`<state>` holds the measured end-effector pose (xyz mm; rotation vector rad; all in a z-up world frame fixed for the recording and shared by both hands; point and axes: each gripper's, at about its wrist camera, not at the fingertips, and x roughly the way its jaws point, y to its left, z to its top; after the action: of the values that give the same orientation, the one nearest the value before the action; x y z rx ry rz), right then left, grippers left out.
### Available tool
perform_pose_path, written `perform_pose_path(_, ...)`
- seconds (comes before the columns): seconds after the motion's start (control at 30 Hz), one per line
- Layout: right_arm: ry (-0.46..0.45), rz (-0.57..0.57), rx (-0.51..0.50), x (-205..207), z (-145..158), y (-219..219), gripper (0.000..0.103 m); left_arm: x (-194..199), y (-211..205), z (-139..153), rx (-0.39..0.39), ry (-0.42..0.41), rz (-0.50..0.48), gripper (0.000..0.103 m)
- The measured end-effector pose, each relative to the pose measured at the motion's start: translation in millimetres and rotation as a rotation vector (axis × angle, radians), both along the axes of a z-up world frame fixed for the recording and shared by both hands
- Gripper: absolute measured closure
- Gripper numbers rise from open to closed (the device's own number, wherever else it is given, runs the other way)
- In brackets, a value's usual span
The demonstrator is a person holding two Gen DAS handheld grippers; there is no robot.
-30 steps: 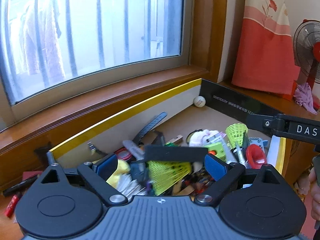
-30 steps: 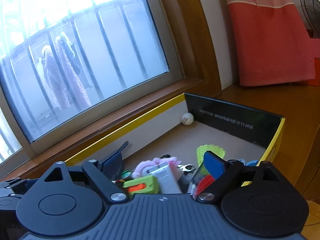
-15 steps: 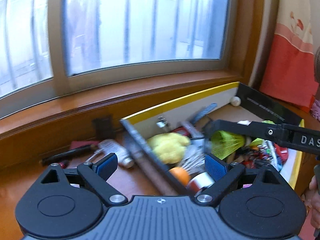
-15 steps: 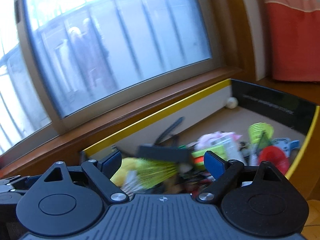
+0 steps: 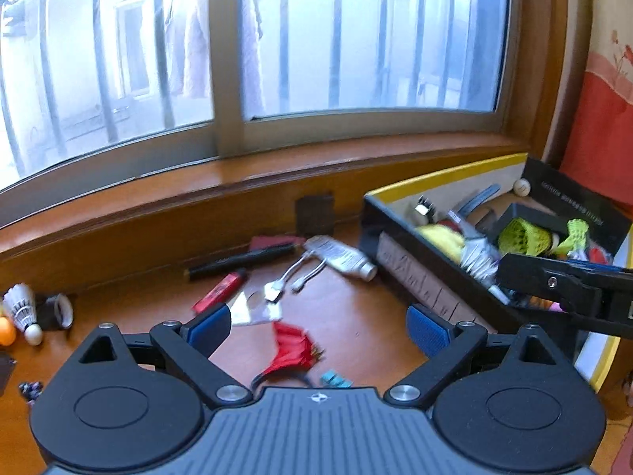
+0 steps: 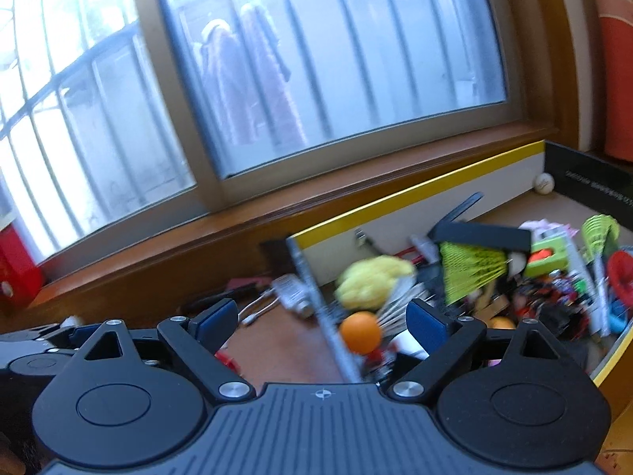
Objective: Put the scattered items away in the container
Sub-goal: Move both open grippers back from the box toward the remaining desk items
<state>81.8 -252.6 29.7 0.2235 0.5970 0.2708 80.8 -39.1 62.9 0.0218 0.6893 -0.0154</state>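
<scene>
We hold both grippers, left gripper [image 5: 318,322] and right gripper [image 6: 322,314], fingers spread and empty; the box [image 5: 431,273] sits at right of frame.

Left claw [image 5: 318,326]: black plastic body, ribbed grey centre panel with a small white crosshair mark at its top edge. Two round black housings with recessed discs, each topped by a triangular cut-out. Angled black link arms, silver round screws at the pivots, smaller silver screws at the outer joints. Fingers [image 5: 423,330] tipped with blue textured pads.

Right claw [image 6: 322,318]: same build, same grey ribbed panel, crosshair mark, silver screws, blue pads. Seen from the left camera it is a black bar with a small silver screw.
</scene>
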Motion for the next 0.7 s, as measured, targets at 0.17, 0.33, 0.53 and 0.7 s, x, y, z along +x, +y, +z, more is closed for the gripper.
perform_pose_path(0.17, 0.015, 0.016, -0.004, -14, 0, 23, 0.007, -10, 12, -6, 0.011, 0.034, 0.006, 0.006)
perform_pose_path(0.33, 0.040, 0.022, -0.006, -24, -4, 40, 0.005, -19, 21, -11, 0.010, 0.052, 0.007, 0.006)
perform_pose_path(0.53, 0.084, 0.004, -0.013, -32, -16, 50, 0.004, -28, 28, -21, 0.007, 0.088, 0.002, 0.005)
perform_pose_path(0.7, 0.132, -0.018, -0.004, -36, -25, 57, 0.004, -32, 31, -28, 0.019, 0.126, 0.006, 0.004)
